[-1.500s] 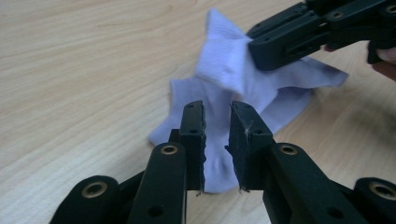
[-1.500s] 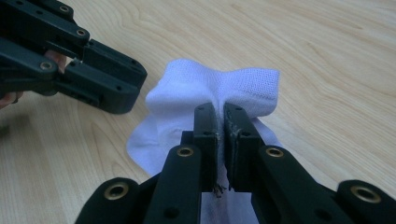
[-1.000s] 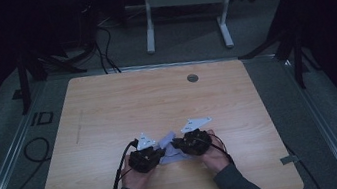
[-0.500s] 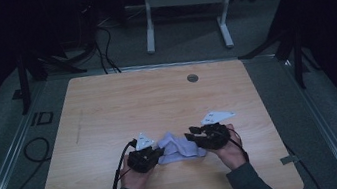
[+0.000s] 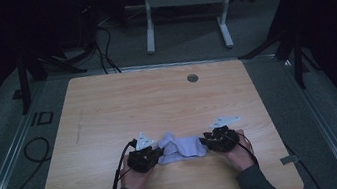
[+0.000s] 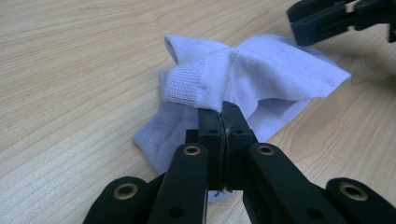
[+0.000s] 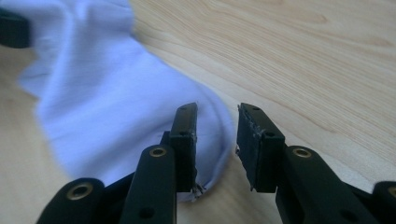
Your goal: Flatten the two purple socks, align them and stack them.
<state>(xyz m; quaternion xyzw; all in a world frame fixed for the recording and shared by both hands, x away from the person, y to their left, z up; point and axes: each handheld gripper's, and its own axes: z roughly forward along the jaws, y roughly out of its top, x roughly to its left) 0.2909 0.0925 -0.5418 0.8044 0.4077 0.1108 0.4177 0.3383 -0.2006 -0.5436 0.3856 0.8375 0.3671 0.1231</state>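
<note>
wooden table, left gripper fingers clenched on white sock, right gripper fingers released at its toe

The sock I'm holding is soft white knit cloth with a ribbed cuff, totally matt. My table is pale wood-grain, smooth with a slight sheen. My left gripper looks like matt black plastic with brassy metal rivets.

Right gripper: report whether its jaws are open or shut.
Open: the right gripper shows a gap between its pads, above the white sock's end.
</note>
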